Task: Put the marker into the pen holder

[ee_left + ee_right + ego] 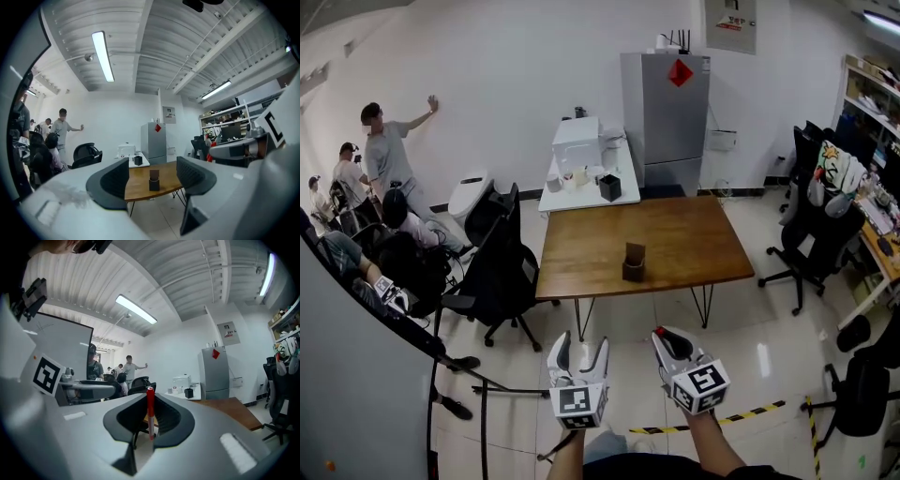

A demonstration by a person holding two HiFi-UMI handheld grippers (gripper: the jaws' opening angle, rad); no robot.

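— Big white office room, with a brown desk [675,244] in the middle of the head view. On the desk, near its front edge, a small dark pen holder [634,262]. Nothing else close beside it.

— And the marker?

— Red marker [150,404], standing straight up, pinched tight in the right claw [671,337]. Easy to see in the right gripper view, in the middle of the frame. Jaws pressed shut on it.

— And the left claw?

— Left claw [581,345], at the lower middle of the head view. Wide open, holding nothing. Only the far desk and the holder showing between its jaws.

— So how much done?

— Looks like the first part only: marker picked up and held. Not in the holder yet. Both claws low in the frame, well apart from the desk, with bare floor in between.

— Left to do?

— Probably most of it: getting over to the desk, bringing the marker above the holder's open top, lowering it in, then letting go.
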